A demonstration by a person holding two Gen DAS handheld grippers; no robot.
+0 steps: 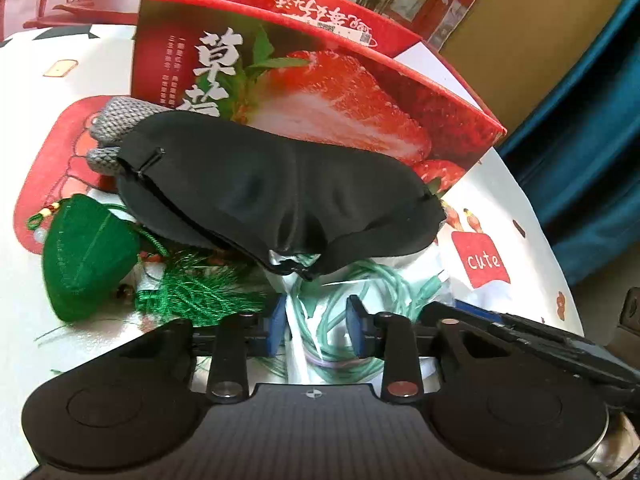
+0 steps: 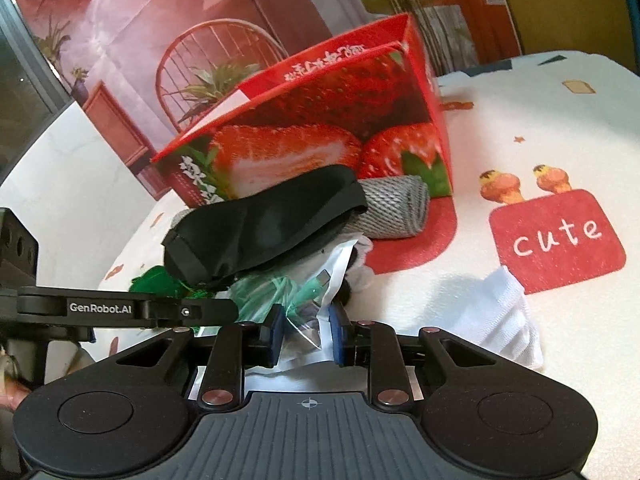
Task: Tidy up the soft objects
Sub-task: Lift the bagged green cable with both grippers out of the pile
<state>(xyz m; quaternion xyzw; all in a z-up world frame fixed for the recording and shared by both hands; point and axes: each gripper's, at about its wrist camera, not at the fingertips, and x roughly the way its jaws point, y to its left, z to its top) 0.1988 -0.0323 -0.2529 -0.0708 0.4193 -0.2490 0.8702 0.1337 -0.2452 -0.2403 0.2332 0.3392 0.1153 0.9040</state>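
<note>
A clear plastic bag [image 1: 340,280] with a coiled green cable lies at the front of a pile of soft things. My left gripper [image 1: 316,326] has its blue pads closed on the bag's near edge. From the other side, my right gripper [image 2: 307,334] pinches a corner of the same bag [image 2: 280,288]. A black eye mask [image 1: 260,188] [image 2: 260,224] is draped over the pile, just above the bag. Beside it lie a green pouch [image 1: 88,252] with a tassel and a grey rolled cloth [image 1: 116,116] [image 2: 396,208].
A red strawberry box [image 1: 340,92] [image 2: 320,120] stands open right behind the pile. A folded white cloth [image 2: 504,312] lies to the right of my right gripper. The printed tablecloth [image 2: 520,120] spreads to the right, and its edge drops off at the left.
</note>
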